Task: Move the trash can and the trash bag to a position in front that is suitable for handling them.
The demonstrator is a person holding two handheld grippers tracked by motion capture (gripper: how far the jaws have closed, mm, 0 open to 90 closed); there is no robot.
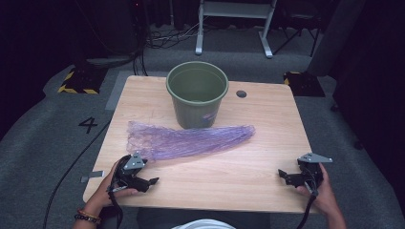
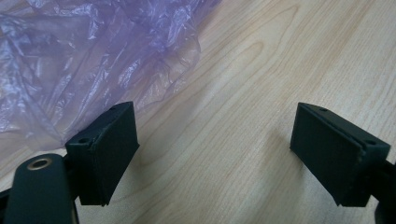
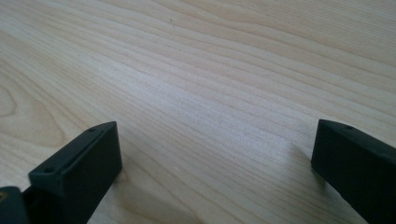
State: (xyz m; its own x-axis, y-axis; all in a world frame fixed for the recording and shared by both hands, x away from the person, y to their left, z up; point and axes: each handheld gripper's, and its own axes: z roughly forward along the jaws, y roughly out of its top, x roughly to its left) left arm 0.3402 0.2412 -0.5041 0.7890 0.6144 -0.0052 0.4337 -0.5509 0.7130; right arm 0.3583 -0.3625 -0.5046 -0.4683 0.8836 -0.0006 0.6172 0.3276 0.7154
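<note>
High view first: a purple plastic bag [image 1: 188, 139] is seen lying flat and crumpled on the wooden table [image 1: 267, 157], just beyond and to the inside of the left gripper [image 1: 152, 182], with its far edge touching or nearly touching the base of a green bucket [image 1: 197, 93]. The right gripper [image 1: 282, 175] is held well apart from the bag, over bare wood near the table's front edge.

Both sets of jaws are spread wide with nothing between them. From the left gripper view, the bag [image 2: 88, 56] is found ahead and toward the left jaw, its thin edge close to that jaw but not caught by it; bare table [image 2: 261, 60] lies between the pads. Only wood grain [image 3: 210, 93] is met between the jaws in the right gripper view.

Several failures can be judged likely. The film is thin and flat, so the pads may be closed on the tabletop and the bag merely pushed away. A single layer may be pinched, so the mouth would not be opened. The bucket could be nudged or tipped if the bag is dragged against it.
</note>
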